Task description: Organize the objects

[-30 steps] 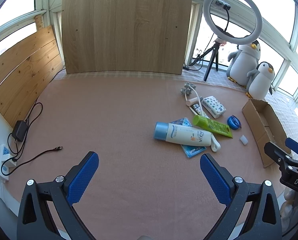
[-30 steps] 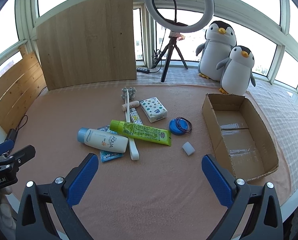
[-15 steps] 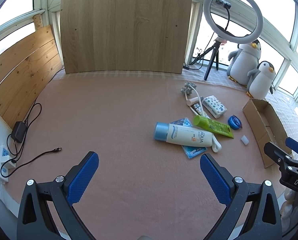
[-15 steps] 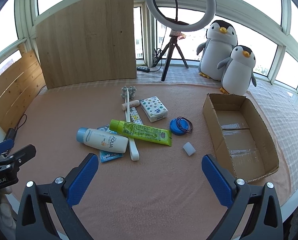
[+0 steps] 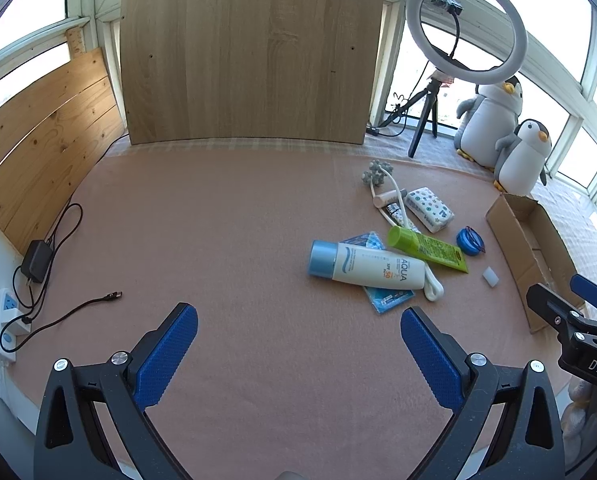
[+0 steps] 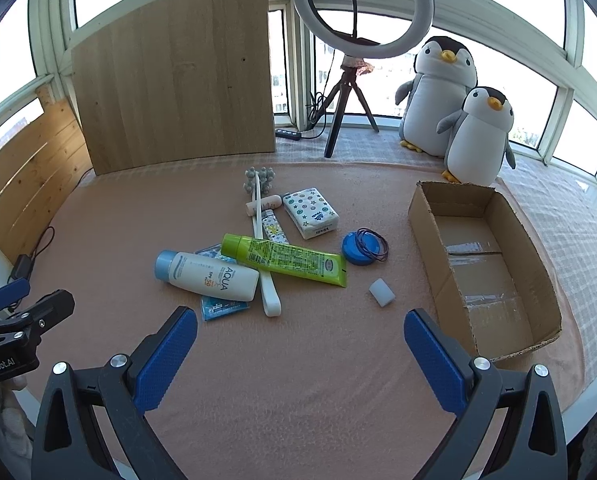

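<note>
A heap of small items lies mid-table: a white sunscreen bottle [image 6: 208, 274] [image 5: 368, 266] with a blue cap, a green tube [image 6: 284, 259] [image 5: 428, 248], a tissue pack [image 6: 310, 212], a blue round tin [image 6: 360, 247] with a hair tie on it, a white massager stick [image 6: 264, 256], a blue sachet [image 6: 218, 306] and a small white block [image 6: 382, 291]. An empty cardboard box [image 6: 530, 256] [image 5: 516, 236] sits to the right. My right gripper [image 6: 300, 344] is open, near the front edge, short of the heap. My left gripper [image 5: 298, 340] is open too, left of the heap, holding nothing.
Two penguin plush toys [image 6: 458, 108] and a ring light on a tripod [image 6: 354, 64] stand at the back. A wooden board [image 6: 174, 88] leans at the back left. A power strip, adapter [image 5: 36, 260] and loose cable [image 5: 78, 308] lie along the left edge.
Both grippers have drifted only slightly; the heap and the box stay where they were. Both stay open.
</note>
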{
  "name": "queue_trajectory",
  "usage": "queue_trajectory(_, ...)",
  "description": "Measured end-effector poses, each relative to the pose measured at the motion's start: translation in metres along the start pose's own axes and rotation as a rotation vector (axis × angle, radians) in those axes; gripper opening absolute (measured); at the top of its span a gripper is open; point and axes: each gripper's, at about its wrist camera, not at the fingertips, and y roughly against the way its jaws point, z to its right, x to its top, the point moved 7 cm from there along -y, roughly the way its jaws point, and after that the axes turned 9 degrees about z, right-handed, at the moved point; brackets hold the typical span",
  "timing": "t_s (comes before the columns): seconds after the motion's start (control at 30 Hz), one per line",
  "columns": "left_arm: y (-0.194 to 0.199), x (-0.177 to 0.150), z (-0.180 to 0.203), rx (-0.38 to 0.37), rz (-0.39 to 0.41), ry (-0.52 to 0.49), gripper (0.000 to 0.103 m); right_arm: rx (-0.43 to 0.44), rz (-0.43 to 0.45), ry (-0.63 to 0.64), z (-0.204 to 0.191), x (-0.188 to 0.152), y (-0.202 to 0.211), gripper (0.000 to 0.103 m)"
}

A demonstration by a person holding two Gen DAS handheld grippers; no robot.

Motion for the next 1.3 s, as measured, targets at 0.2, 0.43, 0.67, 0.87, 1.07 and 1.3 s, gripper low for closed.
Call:
queue_trajectory(0.2,-0.0006,-0.0008,0.0001,-0.003,-0.005,0.003,0.103,0.000,-0.009,-0.002,0.0004,-0.0024,-0.0003,0.102)
queue_trajectory(0.43,-0.0004,-0.0009,0.0002,-0.002,-0.006,0.004,0.103,0.000,-0.016,-0.003,0.0006,-0.0036,-0.0007,0.102)
queue_trajectory(0.67,-0.0004,-0.0008,0.0004,0.000,-0.005,0.004,0.103,0.000,-0.019,-0.003,0.0002,-0.0037,-0.0009,0.102)
queue_trajectory(0.87,-0.0005,-0.0007,0.0000,-0.001,-0.006,0.006,0.103,0.001,-0.022,-0.005,-0.0004,-0.0038,-0.0013,0.102)
queue_trajectory(1.07,-0.0021,-0.0025,0.0023,0.001,-0.010,0.002,0.103,0.001,-0.025,-0.005,-0.0005,-0.0042,-0.0023,0.102)
queue_trajectory(1.3,-0.0082,-0.0002,0.0025,0.002,-0.018,-0.004,0.103,-0.003,-0.034,-0.011,0.0040,-0.0042,-0.0073,0.102)
